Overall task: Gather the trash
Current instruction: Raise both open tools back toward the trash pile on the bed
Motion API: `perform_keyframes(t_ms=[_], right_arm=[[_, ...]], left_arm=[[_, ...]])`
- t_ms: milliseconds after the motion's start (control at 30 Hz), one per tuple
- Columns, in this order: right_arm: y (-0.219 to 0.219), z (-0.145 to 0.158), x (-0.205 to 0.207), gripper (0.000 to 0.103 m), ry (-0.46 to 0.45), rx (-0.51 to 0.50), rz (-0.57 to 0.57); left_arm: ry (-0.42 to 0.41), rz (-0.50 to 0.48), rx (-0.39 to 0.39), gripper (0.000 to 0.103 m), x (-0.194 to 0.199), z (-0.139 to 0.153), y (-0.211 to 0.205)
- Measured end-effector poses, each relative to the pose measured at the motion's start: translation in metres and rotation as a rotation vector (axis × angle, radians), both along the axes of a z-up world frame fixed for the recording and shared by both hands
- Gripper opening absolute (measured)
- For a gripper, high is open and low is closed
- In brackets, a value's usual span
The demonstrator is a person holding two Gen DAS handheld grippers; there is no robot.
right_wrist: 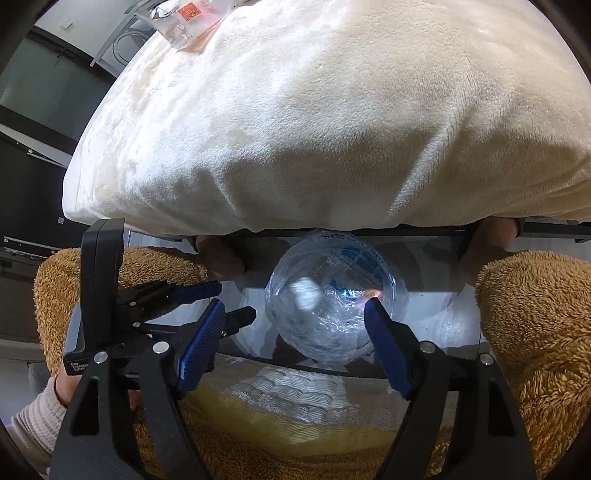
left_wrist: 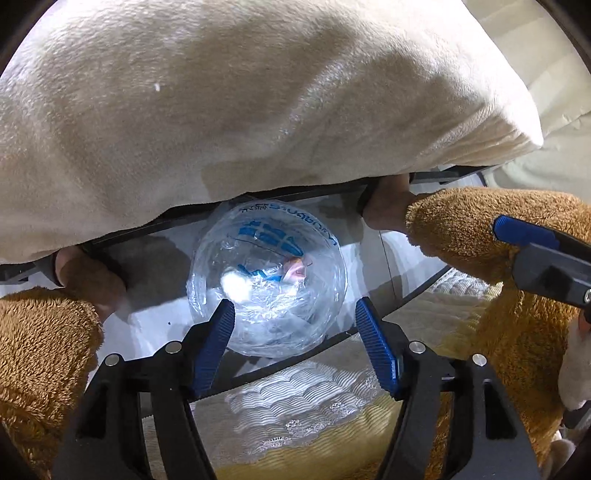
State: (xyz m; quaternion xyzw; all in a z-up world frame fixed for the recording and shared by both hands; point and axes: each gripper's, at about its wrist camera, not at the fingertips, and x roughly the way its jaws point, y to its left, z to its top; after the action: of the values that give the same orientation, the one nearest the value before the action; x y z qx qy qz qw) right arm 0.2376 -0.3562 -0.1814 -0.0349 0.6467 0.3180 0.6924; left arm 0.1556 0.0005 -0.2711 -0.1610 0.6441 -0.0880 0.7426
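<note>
- Trash already sits in the round clear plastic bag with blue print (left_wrist: 317,258): a crumpled white tissue (left_wrist: 236,286) and a small pink scrap (left_wrist: 295,271) lie at its bottom.
- The bag's mouth faces upward and is spread wide, probably so that things can be dropped in from above. It appears near the far edge of the black-framed glass top (left_wrist: 177,221), just under the hem of the cream plush blanket (left_wrist: 258,110).
- The left gripper (left_wrist: 295,343) points steeply down at the bag with its blue pads apart. Nothing is between them, so it looks ready either to release or to reach in.
- The right gripper (right_wrist: 295,339) hangs just beside it, also spread and empty, with one finger in front of the bag's rim.
- A clear packet with an orange label (right_wrist: 192,22) lies on the far corner of the blanket. In my judgement it is the next piece to collect.
- Hard to read:
  - I cannot tell if the bag stands on the glass or below it.
  - The blanket hides what it covers.
  - The brown fluffy fabric (left_wrist: 44,350) on both sides is cut off, and I cannot say what it belongs to.
  - The yellow cloth with white lace (left_wrist: 295,406) at the near edge is only partly seen.
</note>
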Motion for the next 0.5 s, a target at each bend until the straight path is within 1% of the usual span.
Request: perform_keyframes(t_ms=[200, 500], right_arm=[[-0.001, 0.010, -0.004, 0.077, -0.026, 0.003, 0.004], [-0.010, 0.036, -0.015, 0.077, -0.092, 0.023, 0.012]], left_arm=[[-0.032, 0.006, -0.008, 0.067, -0.001, 0.008, 0.000], [-0.115, 0.039, -0.007, 0.067, -0.011, 0.037, 0.007]])
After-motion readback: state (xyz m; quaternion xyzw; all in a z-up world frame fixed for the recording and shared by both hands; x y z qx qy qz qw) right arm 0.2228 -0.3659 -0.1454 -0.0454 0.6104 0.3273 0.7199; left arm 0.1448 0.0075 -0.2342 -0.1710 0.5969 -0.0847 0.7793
